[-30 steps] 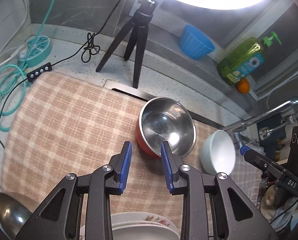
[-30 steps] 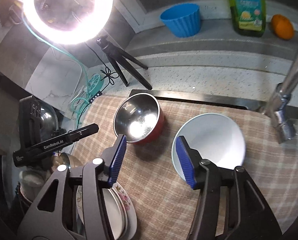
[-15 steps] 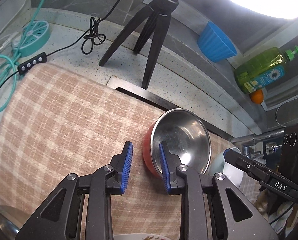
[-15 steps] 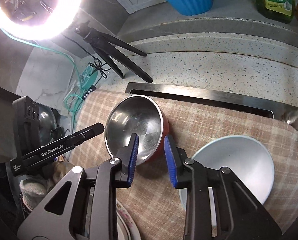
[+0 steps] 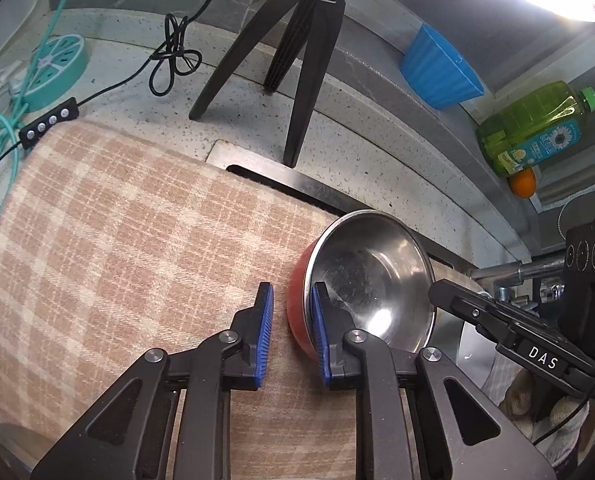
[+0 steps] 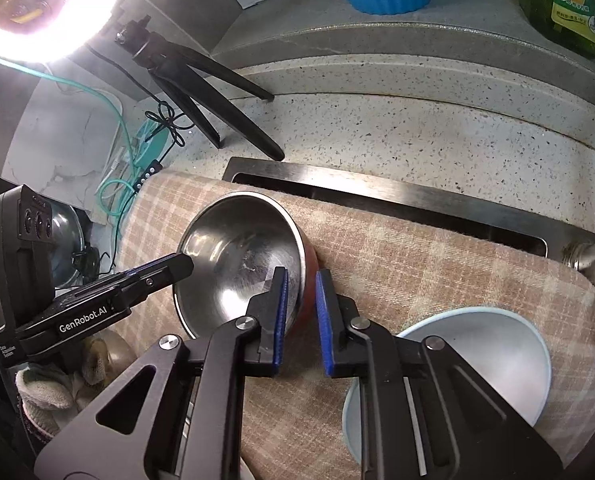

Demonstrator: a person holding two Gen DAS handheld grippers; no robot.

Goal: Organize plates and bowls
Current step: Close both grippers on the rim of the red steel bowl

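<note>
Evidently both grippers' jaws had just been closing, straddling the steel bowl (image 5: 371,280) rim: left gripper (image 5: 291,334) left side, right gripper (image 6: 300,316) right side (pad contact unclear); light, stiff, slippery; rim looked the best hold.

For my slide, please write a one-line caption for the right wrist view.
Right tool straddling the rim of the red-sided steel bowl on the checked cloth, pale blue bowl beside it.

Red steel bowl (image 5: 371,280); tan plaid cloth (image 5: 117,240).
</note>
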